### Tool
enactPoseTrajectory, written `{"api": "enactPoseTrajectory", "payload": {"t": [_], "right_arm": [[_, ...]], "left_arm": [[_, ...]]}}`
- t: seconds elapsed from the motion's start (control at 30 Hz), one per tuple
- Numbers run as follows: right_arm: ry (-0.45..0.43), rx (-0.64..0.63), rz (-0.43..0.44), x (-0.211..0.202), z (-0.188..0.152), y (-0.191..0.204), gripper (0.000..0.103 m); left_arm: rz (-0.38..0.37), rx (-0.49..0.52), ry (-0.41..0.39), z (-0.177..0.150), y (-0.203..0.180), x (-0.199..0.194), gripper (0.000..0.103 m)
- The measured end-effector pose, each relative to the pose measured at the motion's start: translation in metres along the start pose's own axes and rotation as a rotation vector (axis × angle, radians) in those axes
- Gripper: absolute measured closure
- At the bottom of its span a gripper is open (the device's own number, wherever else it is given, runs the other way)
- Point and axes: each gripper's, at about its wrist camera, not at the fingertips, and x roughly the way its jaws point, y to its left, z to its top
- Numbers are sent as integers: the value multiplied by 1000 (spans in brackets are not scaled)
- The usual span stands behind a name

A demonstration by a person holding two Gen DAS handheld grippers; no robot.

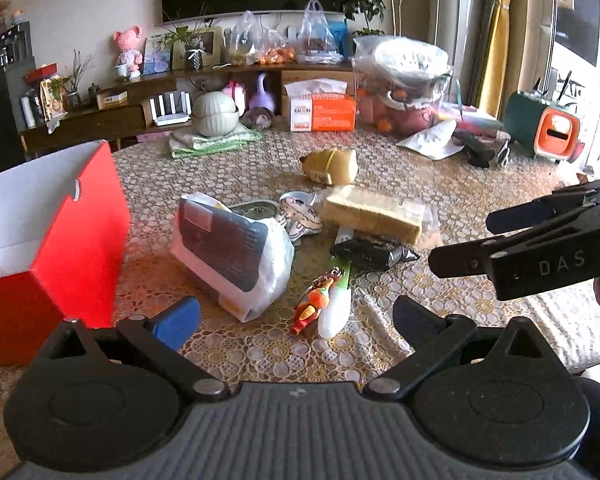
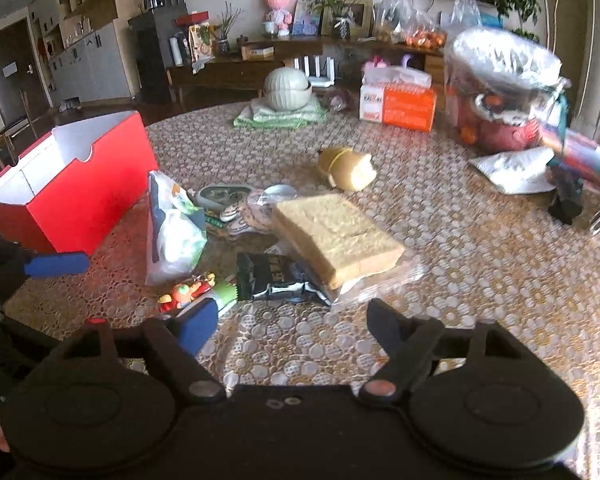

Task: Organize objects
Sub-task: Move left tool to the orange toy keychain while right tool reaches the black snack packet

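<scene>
The left wrist view is looking from behind the left tool (image 1: 296, 320), slanting down across the surface (image 1: 440, 184), with the red box (image 1: 76, 240) close at its left. The right wrist view is facing the same way from behind the right tool (image 2: 290, 324), farther right of the red box (image 2: 88, 196). Both are sharing the box, the bagged bread (image 1: 374, 212) (image 2: 336, 236) right of it, and the sideboard (image 2: 228, 68) beyond.

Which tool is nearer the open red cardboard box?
Left. The left tool sits just right of the red cardboard box; the right tool is farther right, near the bagged bread.
</scene>
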Motion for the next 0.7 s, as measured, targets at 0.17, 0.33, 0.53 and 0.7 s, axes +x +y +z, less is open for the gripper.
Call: {"api": "enactPoseTrajectory", "payload": {"t": [0.17,0.33,0.53,0.7], "right_arm": [[31,-13,21,17,2,7,33],[54,-12,38,33,8,12,43],[88,-3,42,49,13,15,52],[115,24,30,60,11,11,64]], "left_arm": [[-23,13,23,-4,-3,18,0],[-54,-8,25,-5,0,29,4],[-77,-18,58,-5,5,40,38],[-97,-30,69,-3,8,49,51]]}}
